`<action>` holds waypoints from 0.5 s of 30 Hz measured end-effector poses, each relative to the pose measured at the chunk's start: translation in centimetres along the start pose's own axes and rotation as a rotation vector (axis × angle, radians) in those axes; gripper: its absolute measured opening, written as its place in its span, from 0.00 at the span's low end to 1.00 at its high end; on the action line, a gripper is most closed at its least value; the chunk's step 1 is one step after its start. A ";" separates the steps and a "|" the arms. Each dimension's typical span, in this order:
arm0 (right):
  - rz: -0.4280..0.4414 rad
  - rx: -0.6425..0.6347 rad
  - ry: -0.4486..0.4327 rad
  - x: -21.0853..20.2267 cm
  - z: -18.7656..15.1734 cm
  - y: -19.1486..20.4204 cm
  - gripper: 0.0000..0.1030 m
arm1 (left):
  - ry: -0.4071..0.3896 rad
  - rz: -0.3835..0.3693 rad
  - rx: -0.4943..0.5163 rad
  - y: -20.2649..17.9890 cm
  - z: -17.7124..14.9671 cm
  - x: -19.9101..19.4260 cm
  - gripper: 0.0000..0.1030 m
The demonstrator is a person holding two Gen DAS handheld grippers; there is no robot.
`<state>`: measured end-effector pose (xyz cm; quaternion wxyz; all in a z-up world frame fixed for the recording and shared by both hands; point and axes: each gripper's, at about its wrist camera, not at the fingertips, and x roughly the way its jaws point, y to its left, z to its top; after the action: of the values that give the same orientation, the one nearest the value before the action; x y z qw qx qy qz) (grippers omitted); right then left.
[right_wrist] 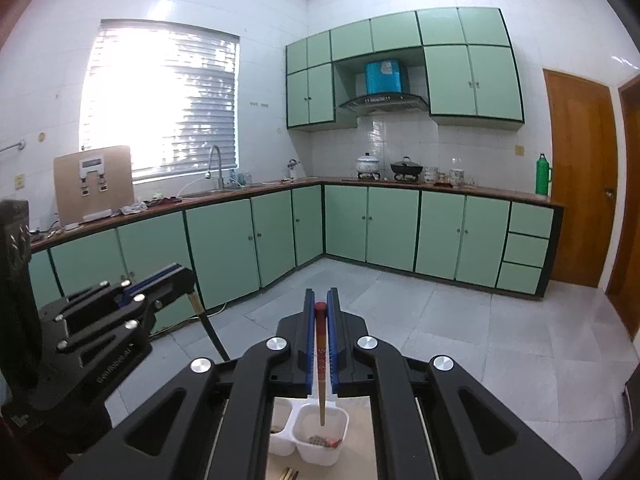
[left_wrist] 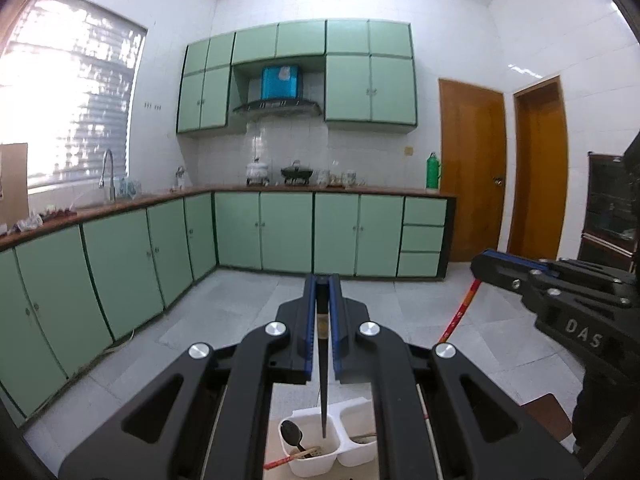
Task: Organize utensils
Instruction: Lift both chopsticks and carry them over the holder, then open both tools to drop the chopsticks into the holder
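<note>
Here the left tool (left_wrist: 322, 280) is clamped on a slim black chopstick with a pale band near its top (left_wrist: 323, 380), and the right tool (right_wrist: 320, 294) is clamped on a red-topped, patterned chopstick with a pale wooden lower half (right_wrist: 321, 360). Each stick hangs with its long axis close to upright, top end pinched between the blue pads and tip pointing down. Both hang above the white plastic two-compartment utensil holder (left_wrist: 352, 408) on the pale tabletop (right_wrist: 360, 452). From the left wrist view the black tip hangs over the compartment that already holds a dark spoon (left_wrist: 291, 434) and a reddish chopstick (left_wrist: 280, 460); from the right wrist view the wooden tip hangs over the compartment with a few small pieces lying at its bottom. The main risk, as I judge it, is a drop from this height: a thin stick let go high could strike the rim or the divider, bounce out, and roll off the tabletop. A narrow pinch near one end may also let a stick swing, so the tip lands in the wrong compartment. With both tools near one another, a sideways move could knock the sticks together.
</note>
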<state>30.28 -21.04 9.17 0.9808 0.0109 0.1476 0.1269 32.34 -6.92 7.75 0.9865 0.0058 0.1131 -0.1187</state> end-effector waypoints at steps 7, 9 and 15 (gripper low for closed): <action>-0.007 0.007 0.104 4.2 -3.0 -0.2 0.06 | 0.123 0.022 0.016 0.7 -3.3 4.3 0.06; 0.001 0.006 0.140 4.9 -3.6 0.0 0.06 | 0.146 0.019 0.009 1.3 -3.9 4.6 0.07; -0.033 0.010 0.140 3.9 -3.9 -0.6 0.26 | 0.139 0.029 0.012 2.1 -3.7 3.1 0.15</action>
<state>32.89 -20.71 4.33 0.9700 0.0045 0.2165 0.1104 34.96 -5.51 3.37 0.9778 0.0216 0.1807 -0.1043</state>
